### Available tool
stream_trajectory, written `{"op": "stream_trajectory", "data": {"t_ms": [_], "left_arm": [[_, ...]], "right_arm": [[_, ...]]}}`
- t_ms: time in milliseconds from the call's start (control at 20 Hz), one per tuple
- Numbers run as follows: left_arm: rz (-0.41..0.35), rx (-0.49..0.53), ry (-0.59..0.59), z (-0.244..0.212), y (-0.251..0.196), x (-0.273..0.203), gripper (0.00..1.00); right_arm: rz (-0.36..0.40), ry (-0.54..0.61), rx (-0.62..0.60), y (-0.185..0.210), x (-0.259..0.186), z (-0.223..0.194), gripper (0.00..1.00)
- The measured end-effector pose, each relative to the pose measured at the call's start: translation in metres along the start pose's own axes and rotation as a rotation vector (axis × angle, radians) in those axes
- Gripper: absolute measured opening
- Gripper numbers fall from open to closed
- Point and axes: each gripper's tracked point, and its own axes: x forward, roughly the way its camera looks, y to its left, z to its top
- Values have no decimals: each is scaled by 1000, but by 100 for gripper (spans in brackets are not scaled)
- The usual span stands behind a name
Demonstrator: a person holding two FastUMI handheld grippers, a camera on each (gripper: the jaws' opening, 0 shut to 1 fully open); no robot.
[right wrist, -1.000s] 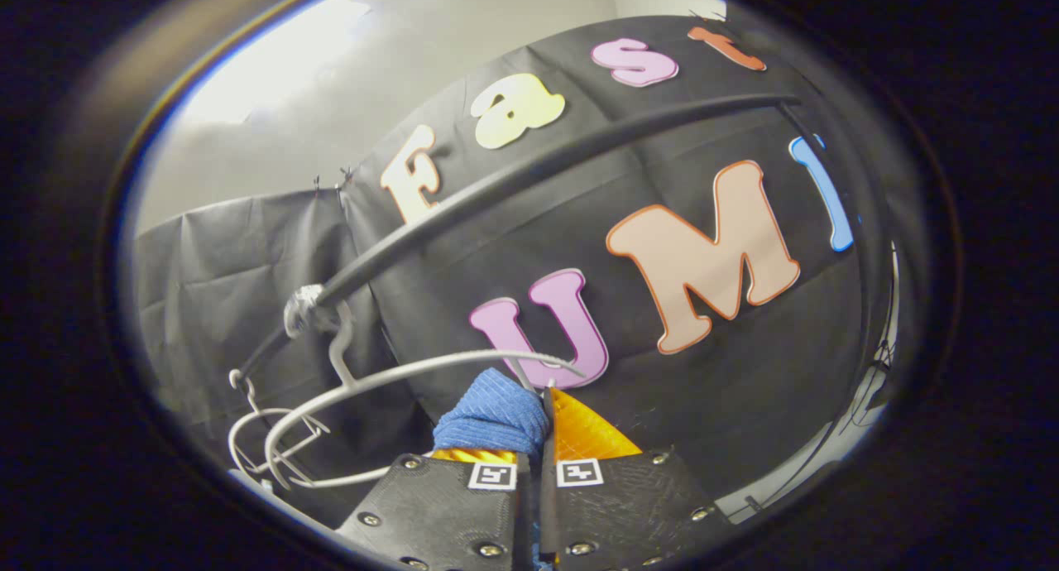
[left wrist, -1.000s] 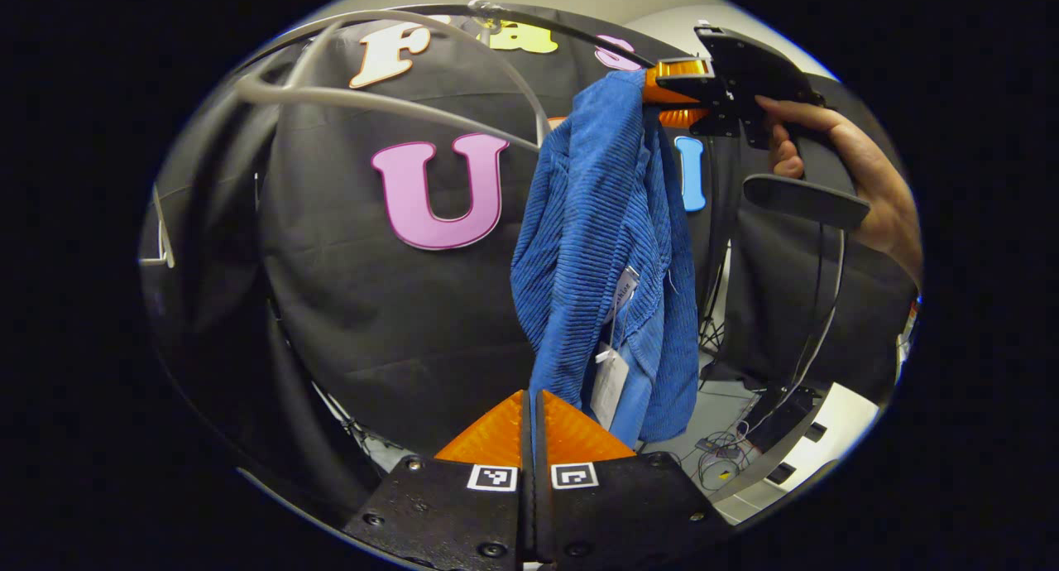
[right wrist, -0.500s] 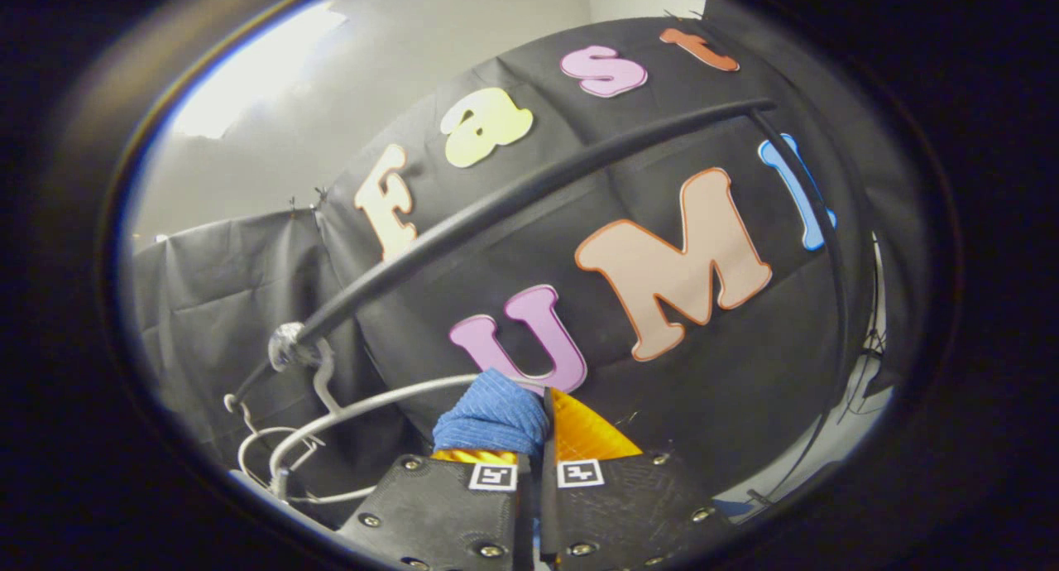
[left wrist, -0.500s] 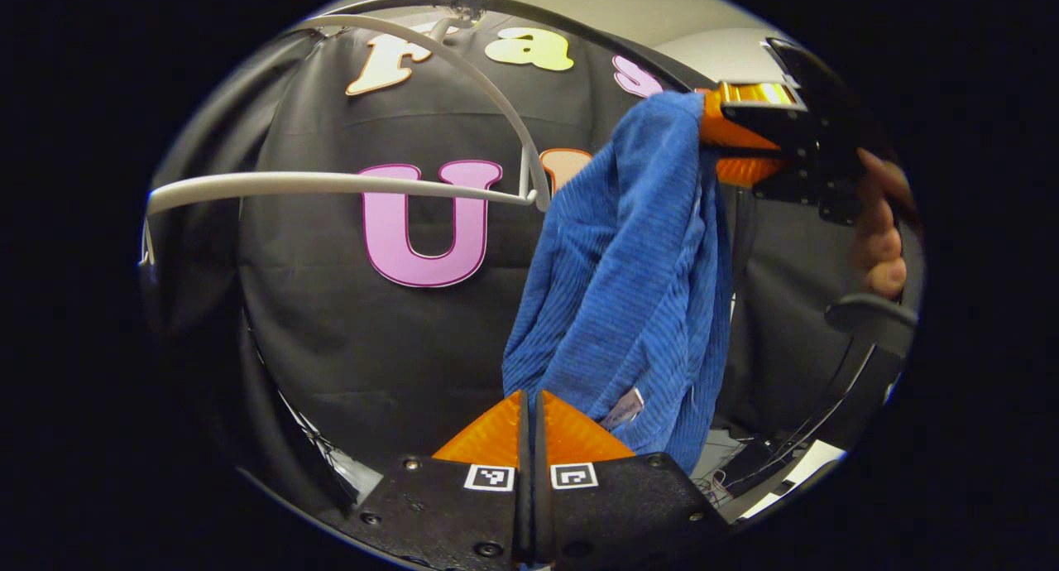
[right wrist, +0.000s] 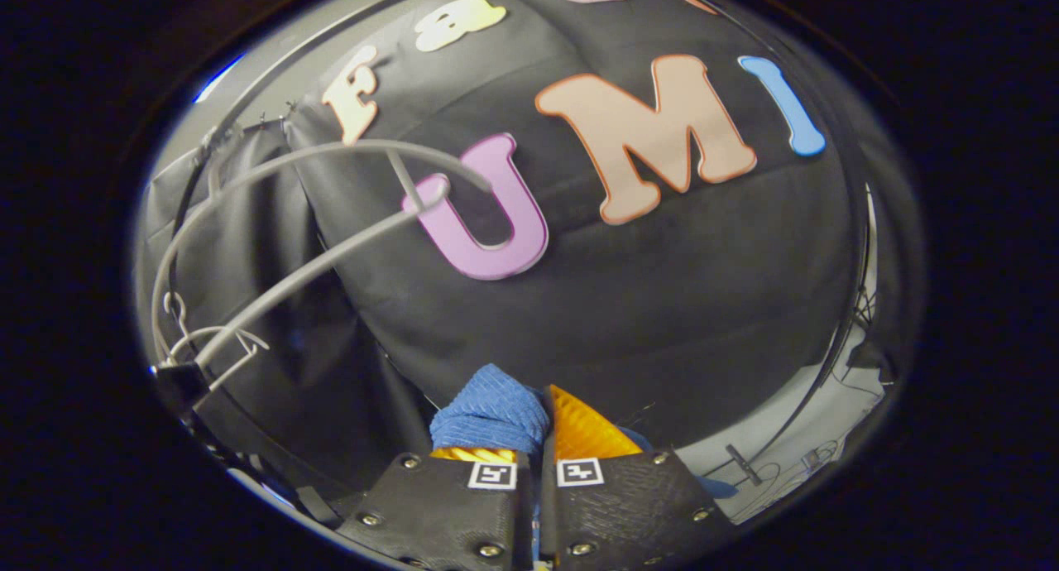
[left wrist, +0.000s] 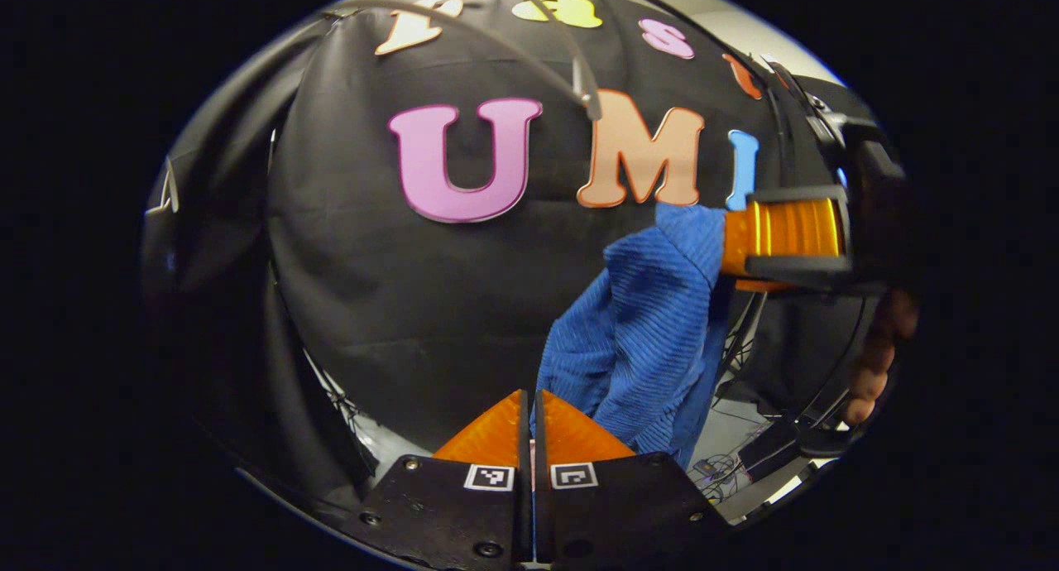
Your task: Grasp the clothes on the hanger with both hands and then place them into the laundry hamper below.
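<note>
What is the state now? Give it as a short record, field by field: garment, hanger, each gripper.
garment: blue ribbed cloth, clear of the hanger, slung between both grippers
hanger: white, bare, up and off to the side
left gripper: shut on the cloth's lower edge, as far as can be seen
right gripper: shut on the cloth's top fold
stage: grasped by both, not yet placed

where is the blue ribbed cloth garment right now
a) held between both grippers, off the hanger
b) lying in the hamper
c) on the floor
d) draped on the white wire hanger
a: the blue ribbed garment hangs from the right gripper down to the left gripper, while the white wire hanger is bare.
</note>
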Motion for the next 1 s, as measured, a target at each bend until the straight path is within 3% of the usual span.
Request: {"op": "stream_trajectory", "data": {"t_ms": [300,650,700,750,1000], "left_arm": [[31,-40,119,-46,19,15,4],[-20,-130,331,-114,15,21,19],[-17,-133,351,-120,15,23,28],[-14,-134,370,-126,15,26,28],[25,-172,543,-173,24,36,36]], "right_arm": [[-121,133,-24,-37,21,-82,4],[-203,340,-99,-71,23,-177,6],[-214,372,-105,-74,22,-187,6],[-224,399,-109,-76,22,-197,7],[-278,478,-152,-90,27,-218,11]]}}
